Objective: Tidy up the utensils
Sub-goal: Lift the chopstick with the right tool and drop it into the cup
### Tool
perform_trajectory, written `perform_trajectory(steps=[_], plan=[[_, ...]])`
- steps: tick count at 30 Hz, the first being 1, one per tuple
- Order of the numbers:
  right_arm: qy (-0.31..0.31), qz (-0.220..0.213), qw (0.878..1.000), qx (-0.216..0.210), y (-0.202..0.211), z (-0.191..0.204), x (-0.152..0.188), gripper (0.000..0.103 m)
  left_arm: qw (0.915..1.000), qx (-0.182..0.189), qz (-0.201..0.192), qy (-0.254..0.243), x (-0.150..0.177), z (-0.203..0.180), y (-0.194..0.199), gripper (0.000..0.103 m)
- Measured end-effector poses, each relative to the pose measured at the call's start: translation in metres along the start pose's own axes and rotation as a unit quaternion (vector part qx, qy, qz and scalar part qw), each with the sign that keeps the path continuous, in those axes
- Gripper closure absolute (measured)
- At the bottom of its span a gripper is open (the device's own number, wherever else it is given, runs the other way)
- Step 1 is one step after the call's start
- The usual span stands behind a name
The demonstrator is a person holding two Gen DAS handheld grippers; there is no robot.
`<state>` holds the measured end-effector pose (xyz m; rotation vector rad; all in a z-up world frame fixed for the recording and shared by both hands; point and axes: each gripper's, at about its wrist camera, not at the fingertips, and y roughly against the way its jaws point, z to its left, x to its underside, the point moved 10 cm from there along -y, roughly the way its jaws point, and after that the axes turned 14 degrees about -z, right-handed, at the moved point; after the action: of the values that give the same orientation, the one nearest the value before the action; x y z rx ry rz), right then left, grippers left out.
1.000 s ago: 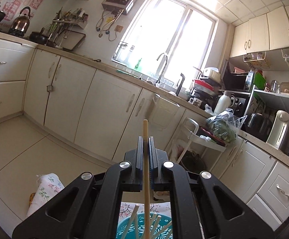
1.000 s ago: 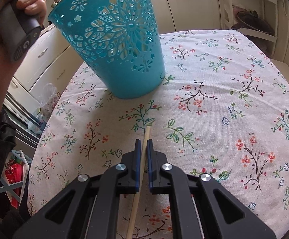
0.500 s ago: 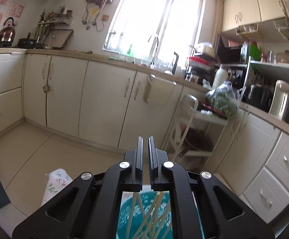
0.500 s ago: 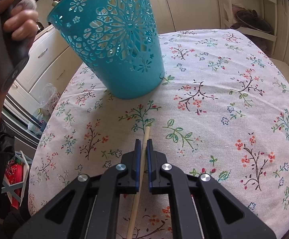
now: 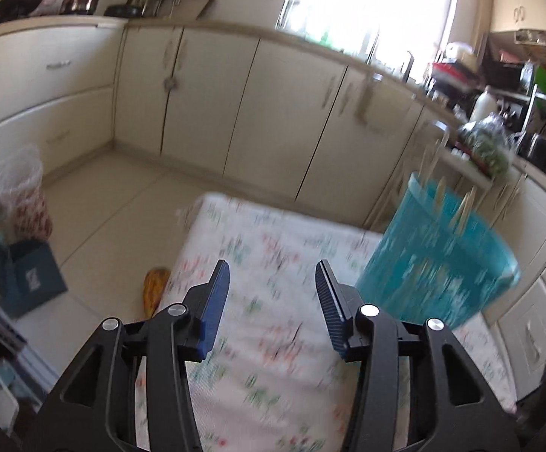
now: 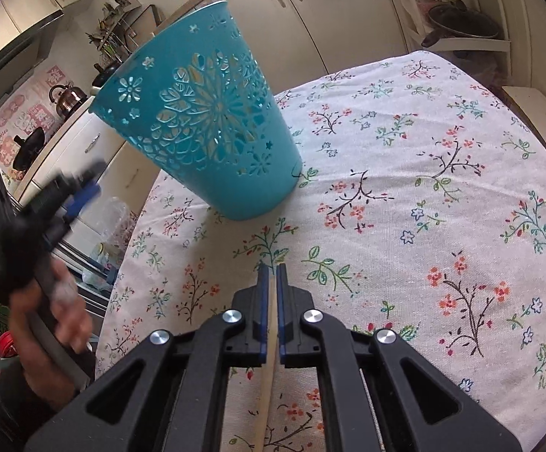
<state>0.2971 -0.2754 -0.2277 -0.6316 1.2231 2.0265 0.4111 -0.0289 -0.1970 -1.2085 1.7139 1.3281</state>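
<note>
**Left gripper open and empty, right gripper clamped on a chopstick**

The left gripper [image 5: 273, 301] has its jaws apart with nothing between them; they have just been opening. It points down over the table [image 5: 291, 376] with its floral cloth, and this view is motion-blurred. From the right wrist view the same tool [image 6: 80, 192] shows at the table's left edge, held by a hand [image 6: 58, 324], off the cloth and beside the basket.

The right gripper [image 6: 271, 275] is closed tight on a wooden chopstick [image 6: 267, 376]. The stick runs between the blue pads, its tip just past the fingertips, the rest trailing back under the gripper body. It hangs over the near middle of the table.

The teal basket [image 6: 205, 132], cut through with flower-shaped holes, stands on the cloth toward the far left part of the table, well ahead of the right gripper. In the left wrist view the basket [image 5: 438, 263] sits to the right of the jaws, with several light sticks [image 5: 461, 207] poking up out of its open top; blur hides their count.

Kitchen cabinets [image 5: 235, 113] line the wall behind the table.
</note>
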Motion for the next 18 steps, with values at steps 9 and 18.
perform_trajectory(steps=[9, 18], plan=[[0.114, 0.039, 0.991, 0.051, -0.011, 0.011, 0.024, 0.078, 0.9992, 0.015, 0.037, -0.003, 0.044, -0.001, 0.007, 0.052], [0.113, -0.001, 0.993, 0.029, 0.007, 0.017, 0.007, 0.098, 0.9991, 0.014, 0.038, 0.014, 0.045, 0.000, 0.004, 0.033]])
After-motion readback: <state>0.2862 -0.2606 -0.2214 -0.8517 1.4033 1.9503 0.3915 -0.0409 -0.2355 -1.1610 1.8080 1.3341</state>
